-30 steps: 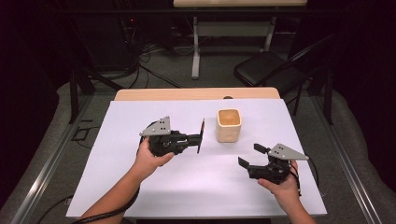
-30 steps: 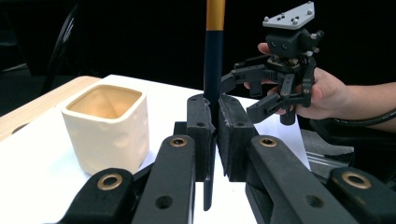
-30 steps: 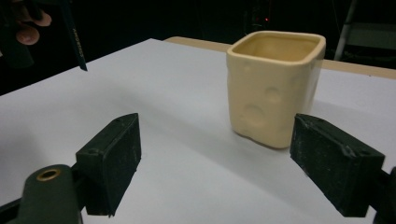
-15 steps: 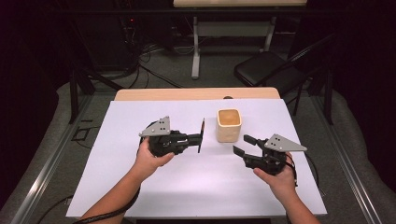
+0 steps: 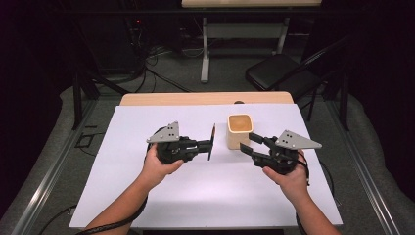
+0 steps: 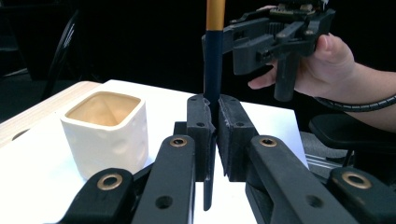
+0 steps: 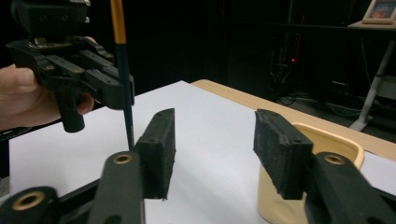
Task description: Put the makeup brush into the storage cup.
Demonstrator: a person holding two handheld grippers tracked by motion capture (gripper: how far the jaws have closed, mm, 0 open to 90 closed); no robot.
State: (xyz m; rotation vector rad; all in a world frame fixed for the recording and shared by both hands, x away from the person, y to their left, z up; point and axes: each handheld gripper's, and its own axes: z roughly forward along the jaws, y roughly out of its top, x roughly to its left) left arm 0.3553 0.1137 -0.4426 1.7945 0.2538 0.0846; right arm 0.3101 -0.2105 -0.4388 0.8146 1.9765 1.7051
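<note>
Over the last second the right tool [image 5: 250, 143], its jaws set wide apart, was brought forward beside the cream cup [image 5: 239, 130] on the counter [image 5: 147, 196]. The left tool [image 5: 211, 142] was kept clamped on the upright pencil [image 6: 214, 51], so a handover or drop into the cup seemed near.

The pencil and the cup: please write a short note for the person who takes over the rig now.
Left gripper: shut on the pencil, a dark stick with an orange upper part, held upright above the white table.
Right gripper: open, holding nothing, close beside the cup with one jaw at its side.
Cup: upright, looks empty, between the two grippers.
Done: the pencil is picked up.
Left, probably: steady the cup with the right gripper and put the pencil into it.
</note>
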